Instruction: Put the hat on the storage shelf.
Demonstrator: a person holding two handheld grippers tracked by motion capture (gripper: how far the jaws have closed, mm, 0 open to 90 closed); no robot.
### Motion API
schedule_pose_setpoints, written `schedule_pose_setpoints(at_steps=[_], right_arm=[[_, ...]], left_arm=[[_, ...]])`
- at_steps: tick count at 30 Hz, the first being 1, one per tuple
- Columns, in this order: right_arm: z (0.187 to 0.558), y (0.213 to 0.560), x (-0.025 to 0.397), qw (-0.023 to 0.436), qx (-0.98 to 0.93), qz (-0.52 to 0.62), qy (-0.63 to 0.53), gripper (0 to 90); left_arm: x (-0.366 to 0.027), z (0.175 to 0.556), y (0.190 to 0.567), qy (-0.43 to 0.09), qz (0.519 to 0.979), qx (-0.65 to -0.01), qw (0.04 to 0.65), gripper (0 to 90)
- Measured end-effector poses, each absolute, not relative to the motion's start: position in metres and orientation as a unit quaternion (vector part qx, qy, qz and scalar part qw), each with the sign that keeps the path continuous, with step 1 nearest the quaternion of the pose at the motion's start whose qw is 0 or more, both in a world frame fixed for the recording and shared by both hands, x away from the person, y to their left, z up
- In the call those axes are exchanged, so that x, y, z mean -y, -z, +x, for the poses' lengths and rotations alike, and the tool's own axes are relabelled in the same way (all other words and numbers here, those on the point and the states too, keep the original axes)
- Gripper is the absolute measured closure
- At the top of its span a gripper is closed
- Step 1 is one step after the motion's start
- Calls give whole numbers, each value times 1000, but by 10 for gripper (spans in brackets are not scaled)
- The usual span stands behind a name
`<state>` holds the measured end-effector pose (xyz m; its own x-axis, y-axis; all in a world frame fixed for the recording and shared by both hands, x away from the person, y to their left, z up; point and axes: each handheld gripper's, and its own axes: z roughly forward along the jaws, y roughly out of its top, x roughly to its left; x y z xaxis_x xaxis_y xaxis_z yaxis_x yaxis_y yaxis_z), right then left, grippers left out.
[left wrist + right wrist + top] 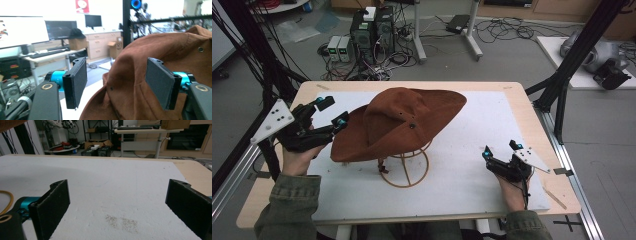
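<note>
No readable writing on the task items. One hat (399,122), brown suede-like, floppy wide brim, small metal eyelets on the crown; sits on one wire stand (404,170) with a round ring base, about mid-tabletop, toward the left edge. One white mat (492,130), grainy, covers most of the wooden tabletop (532,125). Two claws. Left claw (331,111) near the left edge, jaws wide, flat black textured pads either side of the hat brim (120,100); contact unclear. Right claw (501,150) near the front right corner, low over the mat, jaws wide, holding nothing.
</note>
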<state>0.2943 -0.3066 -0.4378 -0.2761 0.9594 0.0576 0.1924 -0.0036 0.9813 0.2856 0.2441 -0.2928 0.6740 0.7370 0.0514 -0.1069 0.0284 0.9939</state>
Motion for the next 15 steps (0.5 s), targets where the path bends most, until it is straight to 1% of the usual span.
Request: schedule_pose_setpoints(at_steps=[4,9,12,15], right_arm=[[294,437,307,365,-601,480,-525,47],[294,437,307,366,-599,479,-526,47],[294,438,307,368,-599,479,-526,47],[294,438,307,366,-599,481,-526,47]], left_arm=[[-251,278,308,-348,601,-290,658,342],[-260,273,324,-341,586,-318,663,329],[-264,270,334,-352,582,-333,653,322],[-267,265,343,-368,567,-348,649,303]])
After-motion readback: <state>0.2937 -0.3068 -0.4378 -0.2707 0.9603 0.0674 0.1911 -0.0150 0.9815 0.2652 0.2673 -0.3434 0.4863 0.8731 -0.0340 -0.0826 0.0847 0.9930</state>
